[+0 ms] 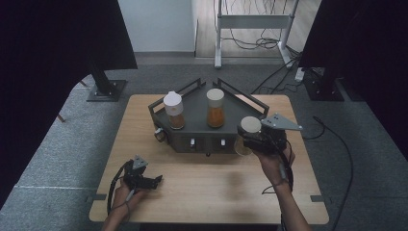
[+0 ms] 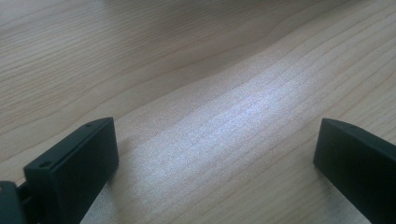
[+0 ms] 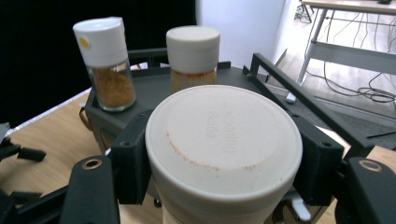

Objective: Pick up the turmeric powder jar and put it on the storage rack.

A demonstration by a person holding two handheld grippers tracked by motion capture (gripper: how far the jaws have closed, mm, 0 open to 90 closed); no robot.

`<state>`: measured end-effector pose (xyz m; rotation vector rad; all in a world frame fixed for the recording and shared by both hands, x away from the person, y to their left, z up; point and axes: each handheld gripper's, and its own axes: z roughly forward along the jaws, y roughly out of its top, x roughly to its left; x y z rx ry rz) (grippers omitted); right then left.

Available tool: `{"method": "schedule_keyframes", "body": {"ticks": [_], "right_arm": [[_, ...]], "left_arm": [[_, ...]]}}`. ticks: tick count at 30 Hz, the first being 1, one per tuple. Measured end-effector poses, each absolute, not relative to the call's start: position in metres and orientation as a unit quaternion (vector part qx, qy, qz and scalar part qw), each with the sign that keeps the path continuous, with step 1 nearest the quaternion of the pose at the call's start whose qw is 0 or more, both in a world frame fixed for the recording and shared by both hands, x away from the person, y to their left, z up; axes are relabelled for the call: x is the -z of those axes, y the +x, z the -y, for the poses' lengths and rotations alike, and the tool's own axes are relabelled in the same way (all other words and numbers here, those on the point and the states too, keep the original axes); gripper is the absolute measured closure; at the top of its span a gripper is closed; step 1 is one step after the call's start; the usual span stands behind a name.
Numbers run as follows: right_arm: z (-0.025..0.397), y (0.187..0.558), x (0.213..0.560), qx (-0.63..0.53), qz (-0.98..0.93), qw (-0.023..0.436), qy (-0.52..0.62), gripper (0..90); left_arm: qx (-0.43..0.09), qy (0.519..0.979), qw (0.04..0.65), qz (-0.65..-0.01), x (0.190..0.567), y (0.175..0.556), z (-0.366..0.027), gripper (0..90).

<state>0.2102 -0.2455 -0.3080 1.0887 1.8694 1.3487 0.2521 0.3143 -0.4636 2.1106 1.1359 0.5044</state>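
- Right gripper (image 1: pixel 257 137) has its fingers (image 3: pixel 132 161) clamped on either side of a cream-lidded spice jar (image 3: pixel 223 144), held off the desk (image 1: pixel 202 187) just in front of the dark rack's (image 1: pixel 192 137) right corner.
- The hold sits high, around the lid — if that lid is loose, the glass body could drop away and spill powder on the desk.
- Two more jars stand on the rack's top: the white-capped shaker (image 1: pixel 173 110) and the tall cream-capped jar (image 1: pixel 215 108). Swing the held jar in low and it could clip the side rail (image 3: pixel 299 100) or knock the tall one over.
- Orange dust rings the held lid — a slippery surface, so a quick tilt may let the jar twist in the grip.
- Left gripper (image 1: pixel 153 181) rests near the desk's front left, fingers (image 2: pixel 77 161) spread wide over bare wood — too far off to steady anything if the jar slips.
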Motion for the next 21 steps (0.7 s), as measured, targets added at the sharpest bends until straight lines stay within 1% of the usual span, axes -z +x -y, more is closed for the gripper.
{"method": "schedule_keyframes", "body": {"ticks": [21], "right_arm": [[0.231, 0.250, 0.288, -0.504, -0.695, 0.305, 0.413, 33.4]], "left_arm": [[-0.193, 0.812, 0.339, -0.435, 0.464, 0.252, -0.315, 0.0]]}}
